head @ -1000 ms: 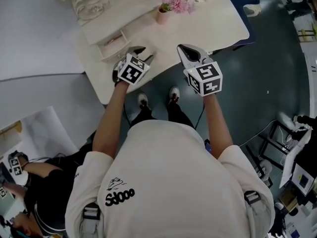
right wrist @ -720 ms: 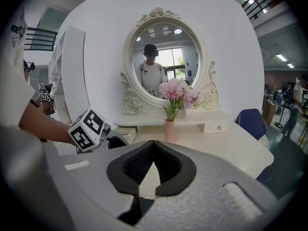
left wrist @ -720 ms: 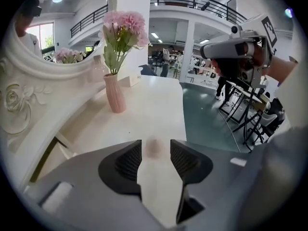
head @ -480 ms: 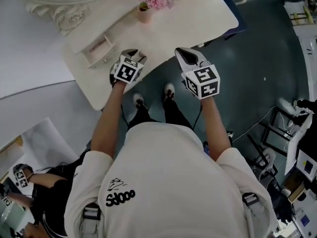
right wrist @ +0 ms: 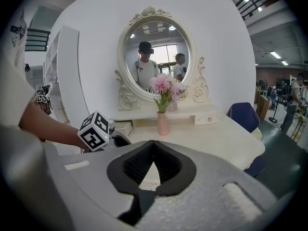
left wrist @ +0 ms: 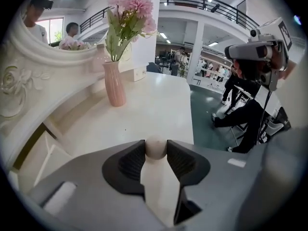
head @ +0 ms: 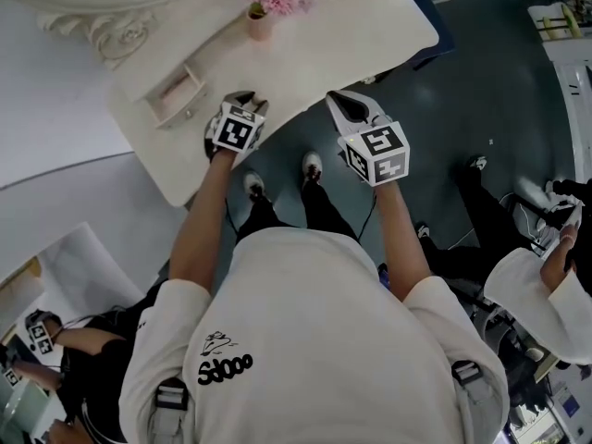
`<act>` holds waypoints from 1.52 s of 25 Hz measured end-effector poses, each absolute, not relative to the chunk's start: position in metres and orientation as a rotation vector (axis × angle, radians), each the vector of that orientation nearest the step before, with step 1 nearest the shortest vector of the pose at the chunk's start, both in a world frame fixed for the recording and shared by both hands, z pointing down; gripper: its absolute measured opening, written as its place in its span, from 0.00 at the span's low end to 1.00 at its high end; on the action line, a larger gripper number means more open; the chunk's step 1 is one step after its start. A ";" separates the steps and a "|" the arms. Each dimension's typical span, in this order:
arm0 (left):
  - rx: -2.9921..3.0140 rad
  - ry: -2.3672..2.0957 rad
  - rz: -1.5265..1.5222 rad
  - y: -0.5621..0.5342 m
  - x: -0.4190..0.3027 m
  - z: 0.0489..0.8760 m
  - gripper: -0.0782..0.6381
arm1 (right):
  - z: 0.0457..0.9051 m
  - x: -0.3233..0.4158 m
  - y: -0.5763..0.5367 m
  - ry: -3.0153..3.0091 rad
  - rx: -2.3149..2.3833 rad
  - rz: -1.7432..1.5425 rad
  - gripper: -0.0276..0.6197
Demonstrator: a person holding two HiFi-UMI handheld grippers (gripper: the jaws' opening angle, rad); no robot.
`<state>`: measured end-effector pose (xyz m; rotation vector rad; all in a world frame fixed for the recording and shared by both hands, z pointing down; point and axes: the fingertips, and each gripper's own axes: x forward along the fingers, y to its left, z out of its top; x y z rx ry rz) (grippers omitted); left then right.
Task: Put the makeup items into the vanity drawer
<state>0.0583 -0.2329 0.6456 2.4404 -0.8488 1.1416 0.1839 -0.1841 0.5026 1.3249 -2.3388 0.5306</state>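
left gripper point(left wrist: 155, 149) jaws just closed on small pale ball point(left wrist: 155, 145): looks light, smooth, roll-prone, pinch mid-width; right gripper point(right wrist: 153, 143) clenched empty

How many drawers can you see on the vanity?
2: an open drawer at the vanity's left end; a shut drawer at its right end, beyond the vase. Others may be hidden.

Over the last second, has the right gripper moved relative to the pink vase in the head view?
Yes. The right gripper has drawn back from the pink vase toward the vanity table's front edge, where its tips now sit.
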 end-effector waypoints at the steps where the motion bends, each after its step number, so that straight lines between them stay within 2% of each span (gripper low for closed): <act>1: 2.439 -0.855 1.137 -0.233 0.057 0.645 0.33 | 0.502 0.183 -0.185 -2.343 1.323 0.525 0.05; 8: 2.437 -0.972 1.003 -0.241 0.035 0.610 0.33 | 0.489 0.168 -0.198 -2.389 1.287 0.482 0.05; 21: 2.332 -1.326 0.771 -0.268 -0.078 0.537 0.33 | 0.462 0.071 -0.238 -2.524 1.070 0.348 0.05; 28: 2.215 -1.384 0.758 -0.281 -0.133 0.550 0.33 | 0.458 0.025 -0.259 -2.550 0.990 0.313 0.05; 38: 2.079 -1.271 0.884 -0.297 -0.158 0.607 0.33 | 0.465 0.005 -0.280 -2.523 0.974 0.320 0.05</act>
